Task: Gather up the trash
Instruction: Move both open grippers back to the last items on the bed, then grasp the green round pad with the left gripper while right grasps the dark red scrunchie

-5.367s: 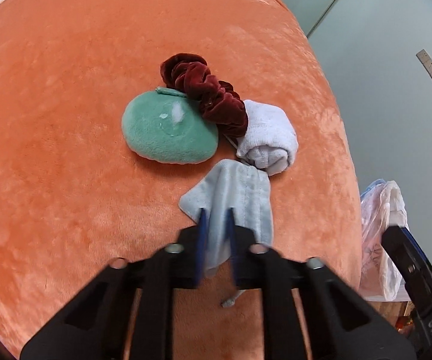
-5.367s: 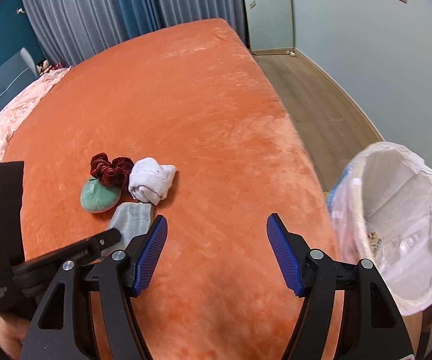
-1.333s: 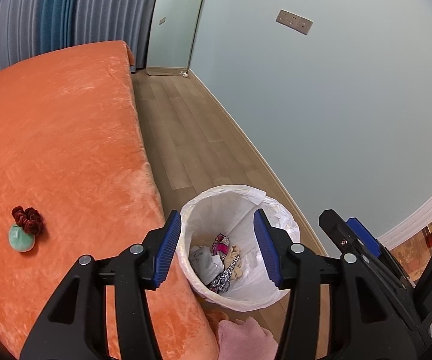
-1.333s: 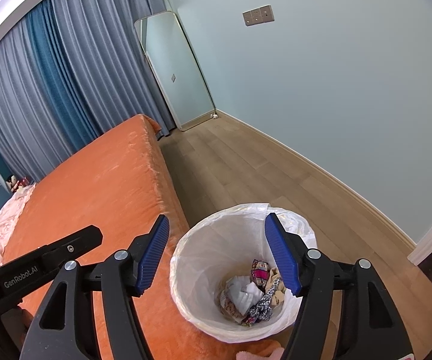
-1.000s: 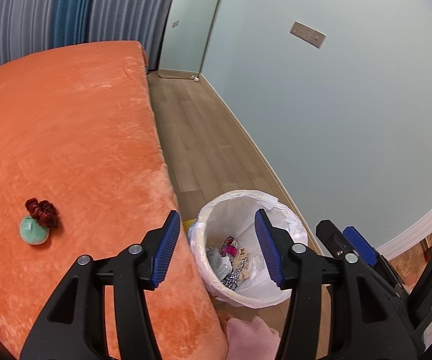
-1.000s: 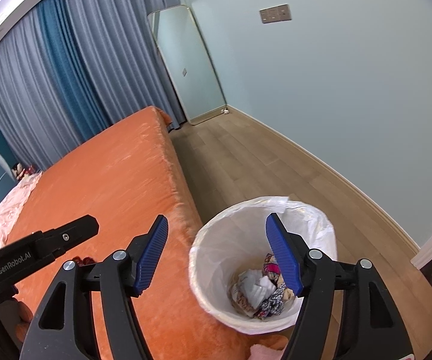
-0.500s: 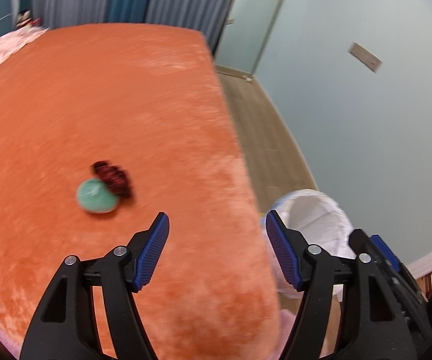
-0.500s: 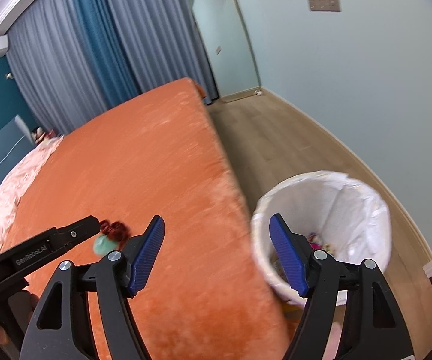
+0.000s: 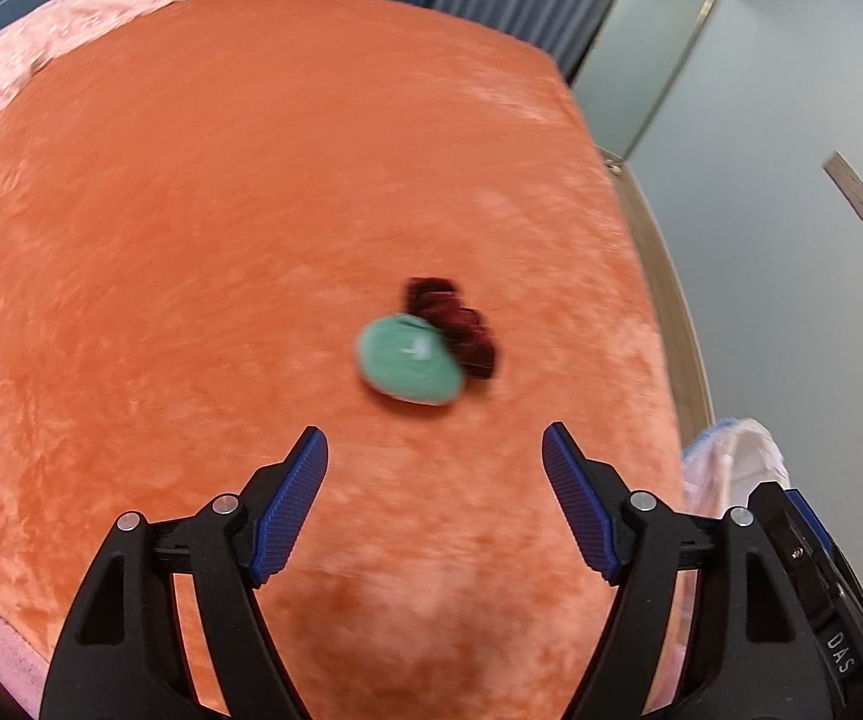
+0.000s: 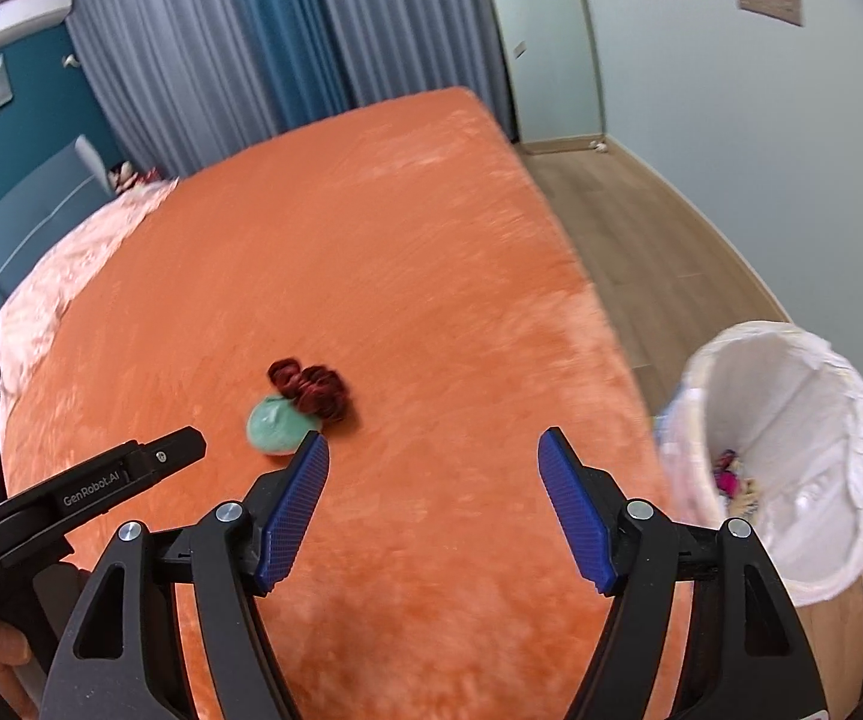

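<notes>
While both point steeply down at the orange bed [image 9: 191,240], the left tool [image 9: 434,450] is opening, nothing between; the right tool [image 10: 433,450] gapes wide, empty. Green pouch [image 9: 410,369] and red scrunchie [image 9: 455,327] lie touching just beyond them; the bin [image 10: 791,450] stands beside the bed.

Orange plush bed [image 9: 251,192], green pouch [image 9: 410,367], touching maroon scrunchie [image 9: 455,324]

I'm seeing plush orange bedspread [image 9: 251,210], velvety nap. Dark red scrunchie [image 9: 455,324] looking like crushed velvet; green pad [image 9: 407,366] soft, matt. Bin liner [image 10: 791,408] at right edge showing thin crinkly plastic. Floor [image 10: 641,222] wood-look, smooth.
</notes>
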`<state>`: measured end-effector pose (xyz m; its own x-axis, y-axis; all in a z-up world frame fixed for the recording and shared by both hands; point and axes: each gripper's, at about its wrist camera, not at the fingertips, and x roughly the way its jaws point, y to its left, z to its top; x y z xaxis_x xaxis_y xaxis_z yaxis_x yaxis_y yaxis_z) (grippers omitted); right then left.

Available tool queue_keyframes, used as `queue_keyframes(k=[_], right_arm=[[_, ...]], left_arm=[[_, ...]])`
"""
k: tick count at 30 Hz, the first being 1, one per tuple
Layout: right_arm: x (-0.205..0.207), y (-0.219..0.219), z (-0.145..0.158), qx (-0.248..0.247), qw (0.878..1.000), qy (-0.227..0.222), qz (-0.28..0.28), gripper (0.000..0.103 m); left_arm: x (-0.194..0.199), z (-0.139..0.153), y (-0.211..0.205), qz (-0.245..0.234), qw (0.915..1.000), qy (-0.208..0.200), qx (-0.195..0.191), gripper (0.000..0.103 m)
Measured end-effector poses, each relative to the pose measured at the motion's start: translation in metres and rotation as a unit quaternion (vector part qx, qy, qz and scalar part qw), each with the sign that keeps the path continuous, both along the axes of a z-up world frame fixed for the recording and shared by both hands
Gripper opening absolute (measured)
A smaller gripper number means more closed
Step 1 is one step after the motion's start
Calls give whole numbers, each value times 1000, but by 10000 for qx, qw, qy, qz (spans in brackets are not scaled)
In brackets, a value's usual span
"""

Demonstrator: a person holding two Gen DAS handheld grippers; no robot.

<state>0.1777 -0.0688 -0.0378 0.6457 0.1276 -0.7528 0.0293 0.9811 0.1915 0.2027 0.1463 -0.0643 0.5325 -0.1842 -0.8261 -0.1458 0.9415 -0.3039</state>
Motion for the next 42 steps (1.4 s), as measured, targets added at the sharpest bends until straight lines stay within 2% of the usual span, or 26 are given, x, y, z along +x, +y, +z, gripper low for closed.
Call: queue_keyframes(k=[8,18,24,29,31,38,42], right_arm=[[48,50,-28,-59,9988,228,421,69],[110,93,-68,-3,9945,520,905,66],[133,103,-90,80,9919,757,1020,53],[144,109,-111,143,9875,1029,1181,24],[143,107,-116,120,9870,1046,1211,19],[130,75,-105,411,9915,916,828,17],[121,61,-101,415,9933,859,650,17]], left_arm=[[20,-33,46,324,9990,297,-115,70],[47,-48,79,550,9973,371,-320,71],[64,-61,81,560,9963,460,-454,71],[77,-69,76,491,9961,501,-543,71],[81,-72,70,426,9960,504,-598,71],[98,-81,36,71,9950,600,-795,71],[106,-87,18,-40,9950,699,-715,71]])
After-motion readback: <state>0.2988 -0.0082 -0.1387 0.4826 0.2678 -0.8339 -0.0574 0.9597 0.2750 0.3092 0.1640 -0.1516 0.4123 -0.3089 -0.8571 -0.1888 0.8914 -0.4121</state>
